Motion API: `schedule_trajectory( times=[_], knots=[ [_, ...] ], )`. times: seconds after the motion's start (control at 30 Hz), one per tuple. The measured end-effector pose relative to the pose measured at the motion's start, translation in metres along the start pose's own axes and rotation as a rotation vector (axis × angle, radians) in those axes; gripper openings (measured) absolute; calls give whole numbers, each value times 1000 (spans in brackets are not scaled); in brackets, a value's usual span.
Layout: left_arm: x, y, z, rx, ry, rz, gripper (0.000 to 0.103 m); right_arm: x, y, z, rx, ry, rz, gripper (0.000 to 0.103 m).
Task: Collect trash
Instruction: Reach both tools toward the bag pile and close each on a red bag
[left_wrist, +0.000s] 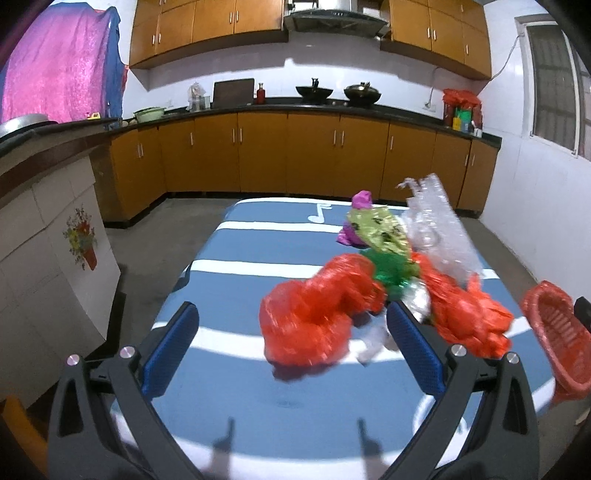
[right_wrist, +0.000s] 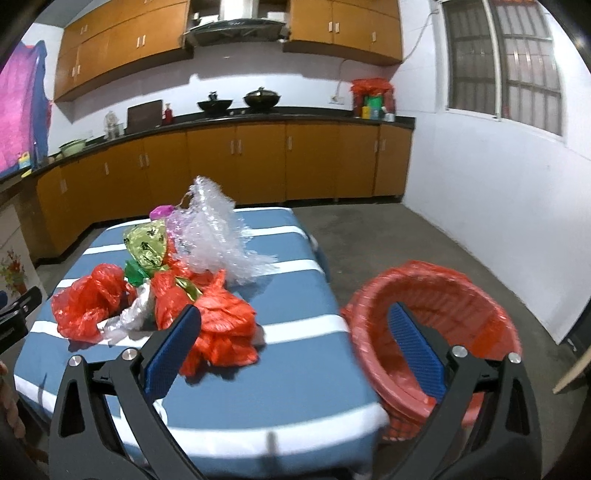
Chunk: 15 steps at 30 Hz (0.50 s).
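While both jaws are gaping empty, the left hand-held gripper (left_wrist: 291, 350) is nearing a red bag (left_wrist: 314, 321); pinching its bunched middle should hold best.

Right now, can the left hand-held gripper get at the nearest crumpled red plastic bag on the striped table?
Probably yes. The left hand-held gripper is open, and the crumpled red plastic bag lies just ahead between its fingers, with nothing on top of it.
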<state>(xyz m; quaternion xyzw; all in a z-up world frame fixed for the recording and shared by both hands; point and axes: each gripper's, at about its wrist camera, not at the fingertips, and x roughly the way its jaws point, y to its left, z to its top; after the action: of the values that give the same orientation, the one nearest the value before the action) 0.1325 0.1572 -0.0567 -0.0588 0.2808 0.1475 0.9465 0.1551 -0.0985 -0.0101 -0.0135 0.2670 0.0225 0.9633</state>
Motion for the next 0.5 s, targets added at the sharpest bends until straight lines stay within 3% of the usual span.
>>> schedule_trajectory(
  times=[0.23,0.5],
  knots=[
    [60,-2,8,49,73,-35,90,56,18,0,-45,95,64,87],
    [103,-5,2,99,165,-76,78,99,28,-6,-47,199,114,86]
  ],
)
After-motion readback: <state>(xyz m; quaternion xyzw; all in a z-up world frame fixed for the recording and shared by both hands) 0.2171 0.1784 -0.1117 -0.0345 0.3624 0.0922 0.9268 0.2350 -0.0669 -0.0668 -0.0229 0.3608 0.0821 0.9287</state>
